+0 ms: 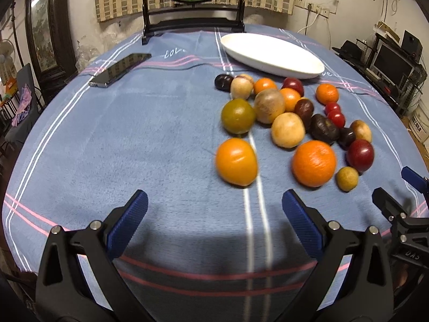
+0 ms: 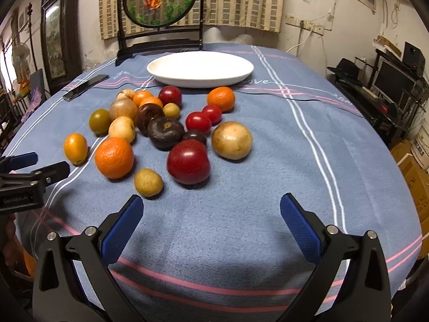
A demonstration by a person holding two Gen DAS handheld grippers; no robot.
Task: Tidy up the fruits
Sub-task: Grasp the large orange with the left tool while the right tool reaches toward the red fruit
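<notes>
Several fruits lie loose on the blue cloth: oranges (image 1: pixel 313 163) (image 2: pixel 114 157), an orange persimmon (image 1: pixel 236 161) (image 2: pixel 76 148), a dark red plum (image 2: pixel 188 161) (image 1: pixel 360 154), a green-brown fruit (image 1: pixel 237 116), tan round fruits (image 2: pixel 232 140), dark purple fruits (image 2: pixel 165 132), small red tomatoes (image 2: pixel 198 122). An empty white oval plate (image 1: pixel 270 53) (image 2: pixel 199 69) stands behind them. My left gripper (image 1: pixel 214 212) is open and empty, just short of the persimmon. My right gripper (image 2: pixel 211 209) is open and empty, just short of the plum.
A black phone (image 1: pixel 119 69) (image 2: pixel 85 86) lies at the cloth's far left. A round framed screen on a black stand (image 2: pixel 159 8) stands at the table's back edge. Shelves with monitors (image 2: pixel 394 86) are to the right. Each gripper shows in the other's view, the right (image 1: pixel 402 209) and the left (image 2: pixel 24 177).
</notes>
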